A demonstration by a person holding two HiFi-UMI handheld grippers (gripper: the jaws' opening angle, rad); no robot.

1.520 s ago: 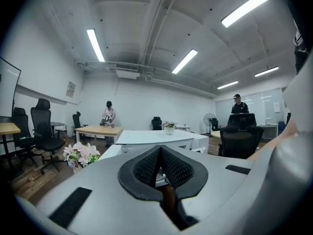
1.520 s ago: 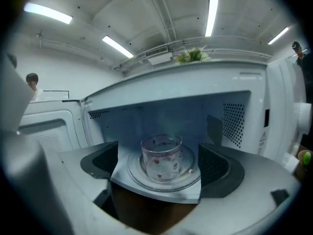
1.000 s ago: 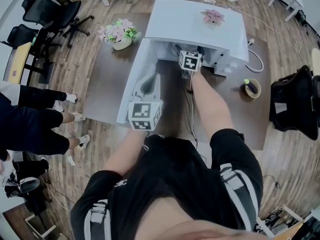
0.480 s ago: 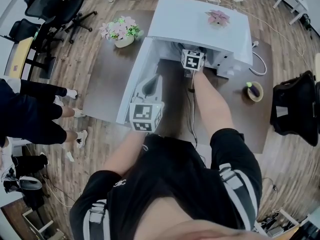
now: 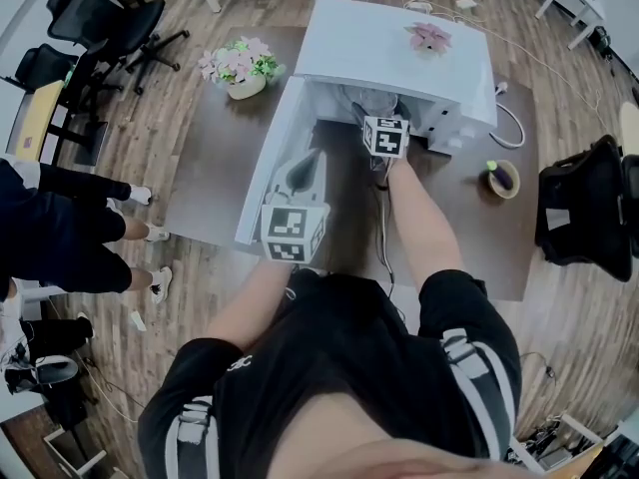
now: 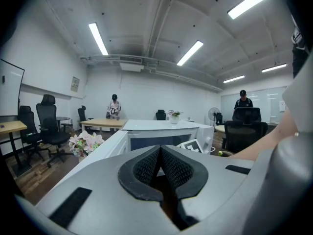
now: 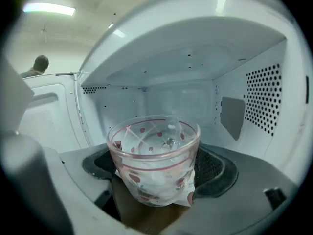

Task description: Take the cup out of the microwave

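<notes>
Sitting on a brown table [image 5: 210, 183], office chairs [image 5: 95, 18] far left, the microwave [image 5: 399, 48] has its door [image 5: 268, 163] open. Left gripper [image 6: 160, 155] closed, empty, beside the door; right gripper [image 7: 155, 173] clamps the cup [image 7: 154, 146] at the cavity mouth, slightly further out than a second ago.

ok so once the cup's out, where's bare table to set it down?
Two patches: the table left of the open door, below the flower pot; and right of the person's right forearm, short of the small bowl. The microwave mouth is crowded: left gripper, right gripper holding the cup.
</notes>
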